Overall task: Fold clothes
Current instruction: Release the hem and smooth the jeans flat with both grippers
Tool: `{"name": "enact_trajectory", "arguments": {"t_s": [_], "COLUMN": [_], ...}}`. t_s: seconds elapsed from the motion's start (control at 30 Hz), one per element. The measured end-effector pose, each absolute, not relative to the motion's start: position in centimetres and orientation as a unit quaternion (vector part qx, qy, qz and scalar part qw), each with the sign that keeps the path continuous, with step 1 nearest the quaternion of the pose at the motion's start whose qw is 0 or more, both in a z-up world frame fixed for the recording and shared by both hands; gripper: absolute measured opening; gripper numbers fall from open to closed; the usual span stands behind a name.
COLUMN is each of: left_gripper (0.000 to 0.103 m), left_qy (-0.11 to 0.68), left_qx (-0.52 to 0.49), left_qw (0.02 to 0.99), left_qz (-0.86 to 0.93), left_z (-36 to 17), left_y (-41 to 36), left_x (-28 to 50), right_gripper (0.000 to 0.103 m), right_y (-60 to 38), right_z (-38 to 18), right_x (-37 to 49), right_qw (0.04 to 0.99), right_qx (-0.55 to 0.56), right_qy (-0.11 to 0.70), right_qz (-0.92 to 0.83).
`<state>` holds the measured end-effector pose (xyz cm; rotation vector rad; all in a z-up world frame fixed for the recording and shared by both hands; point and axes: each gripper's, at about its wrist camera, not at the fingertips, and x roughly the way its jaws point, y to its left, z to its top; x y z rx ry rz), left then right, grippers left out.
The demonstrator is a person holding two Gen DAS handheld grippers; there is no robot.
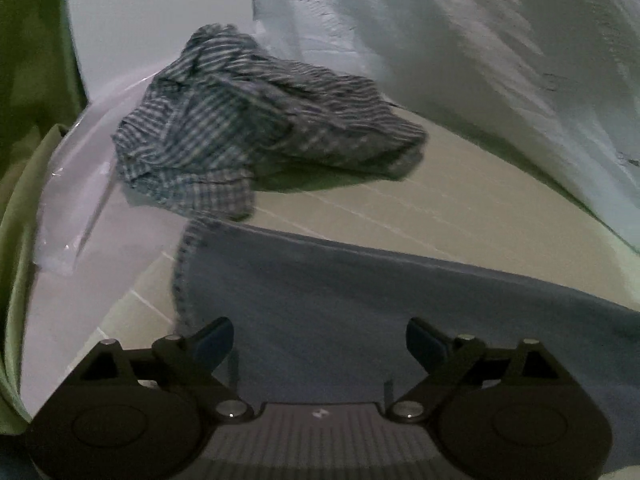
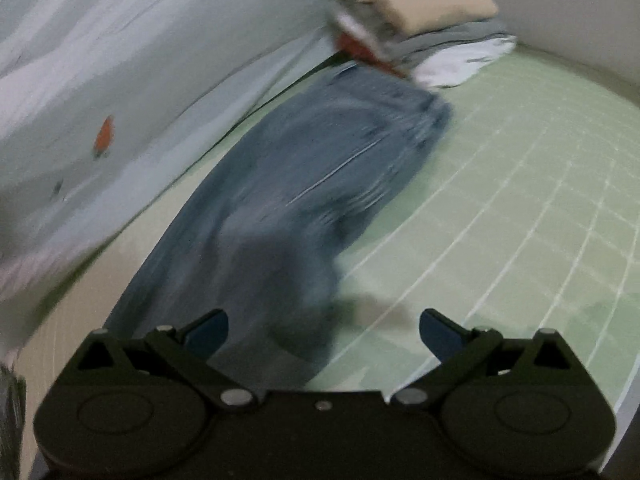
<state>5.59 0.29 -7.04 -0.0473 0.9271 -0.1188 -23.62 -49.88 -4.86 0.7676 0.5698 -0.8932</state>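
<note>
Blue jeans (image 2: 304, 200) lie stretched along the green grid mat (image 2: 500, 208), blurred in the right wrist view. Their near end (image 1: 380, 304) fills the lower left wrist view, with a stitched hem on its left edge. A crumpled blue checked shirt (image 1: 248, 128) sits beyond the jeans, partly on a clear plastic bag (image 1: 80, 200). My left gripper (image 1: 320, 340) is open just above the denim, nothing between its fingers. My right gripper (image 2: 324, 330) is open over the near end of the jeans, holding nothing.
A stack of folded clothes (image 2: 424, 16), beige on top, stands at the mat's far end. A pale wall (image 2: 120, 60) with an orange mark (image 2: 105, 138) runs along the mat's left side. A green cloth (image 1: 16, 240) hangs at the left edge.
</note>
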Motion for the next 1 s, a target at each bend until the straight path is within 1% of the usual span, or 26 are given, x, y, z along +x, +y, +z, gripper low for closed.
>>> {"name": "enact_trajectory", "arguments": {"t_s": [0.23, 0.4, 0.5, 0.57, 0.63, 0.67, 0.73, 0.77, 0.8, 0.9, 0.97, 1.0], "left_gripper": [0.093, 0.093, 0.093, 0.093, 0.093, 0.093, 0.093, 0.093, 0.093, 0.093, 0.093, 0.093], "left_qy": [0.434, 0.434, 0.434, 0.433, 0.430, 0.430, 0.427, 0.426, 0.425, 0.422, 0.420, 0.419], "left_qx": [-0.032, -0.032, -0.031, -0.031, -0.033, -0.032, -0.031, -0.032, -0.033, -0.034, -0.034, -0.034], "left_qw": [0.897, 0.898, 0.899, 0.899, 0.900, 0.901, 0.903, 0.903, 0.904, 0.906, 0.907, 0.907], "left_qz": [-0.074, -0.064, -0.059, -0.056, -0.053, -0.050, -0.042, -0.039, -0.036, -0.022, -0.015, -0.011], "left_z": [-5.4, -4.7, -4.4, -4.2, -4.0, -3.9, -3.7, -3.6, -3.6, -3.5, -3.5, -3.5], "left_y": [-5.4, -9.6, -12.1, -13.7, -14.8, -15.3, -16.1, -16.3, -16.5, -16.8, -16.7, -16.7], "left_x": [0.0, -3.5, -5.5, -6.8, -7.8, -8.2, -9.0, -9.2, -9.5, -10.0, -10.4, -10.6], "right_gripper": [0.103, 0.103, 0.103, 0.103, 0.100, 0.086, 0.064, 0.032, 0.020, 0.018, 0.018, 0.018], "right_y": [-58.0, -64.2, -67.9, -69.4, -70.7, -71.3, -72.4, -72.8, -73.2, -72.9, -72.6, -72.8], "right_z": [-5.7, -7.1, -9.0, -9.2, -9.4, -9.4, -9.3, -8.6, -7.8, -4.1, -3.3, -3.9], "right_x": [-25.4, -24.8, -23.8, -23.0, -22.3, -22.0, -21.5, -21.7, -21.9, -23.4, -23.9, -23.7], "right_qw": [0.789, 0.791, 0.770, 0.775, 0.779, 0.781, 0.782, 0.796, 0.809, 0.860, 0.880, 0.880], "right_qx": [0.374, 0.416, 0.444, 0.446, 0.452, 0.455, 0.455, 0.442, 0.430, 0.360, 0.302, 0.279], "right_qy": [0.255, 0.250, 0.274, 0.273, 0.271, 0.270, 0.274, 0.267, 0.260, 0.219, 0.218, 0.236], "right_qz": [-0.415, -0.373, -0.369, -0.356, -0.341, -0.333, -0.326, -0.315, -0.305, -0.288, -0.294, -0.304]}}
